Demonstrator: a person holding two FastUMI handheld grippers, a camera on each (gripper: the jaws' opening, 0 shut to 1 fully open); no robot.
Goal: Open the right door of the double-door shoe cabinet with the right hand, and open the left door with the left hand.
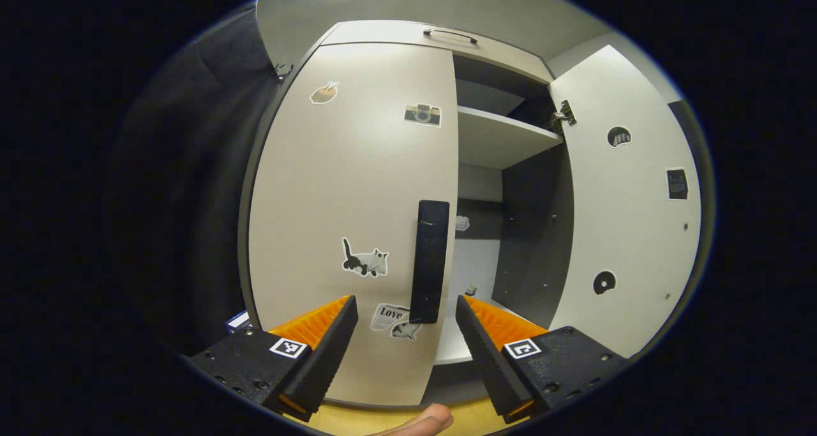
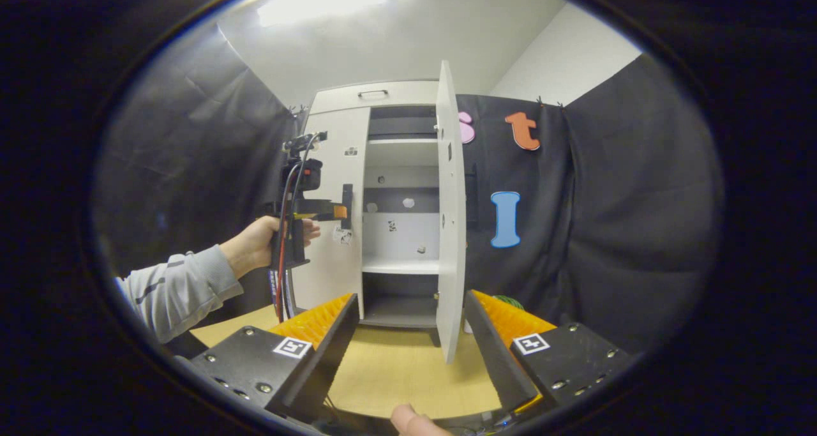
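Left gripper view is showing the left gripper (image 1: 405,334), jaws spread, approaching the flat black handle (image 1: 429,260) on the smooth, stickered left door (image 1: 351,200), which is sitting closed; right door (image 1: 629,219) is standing open. Next, I judge, closing on that handle and pulling.

Right gripper view is showing the right gripper (image 2: 408,337), jaws spread and empty, hanging near the open right door's edge above the wooden surface (image 2: 396,372).

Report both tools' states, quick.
Left tool: open, lined up on the left door's handle, not gripping.
Right tool: open, holding nothing.
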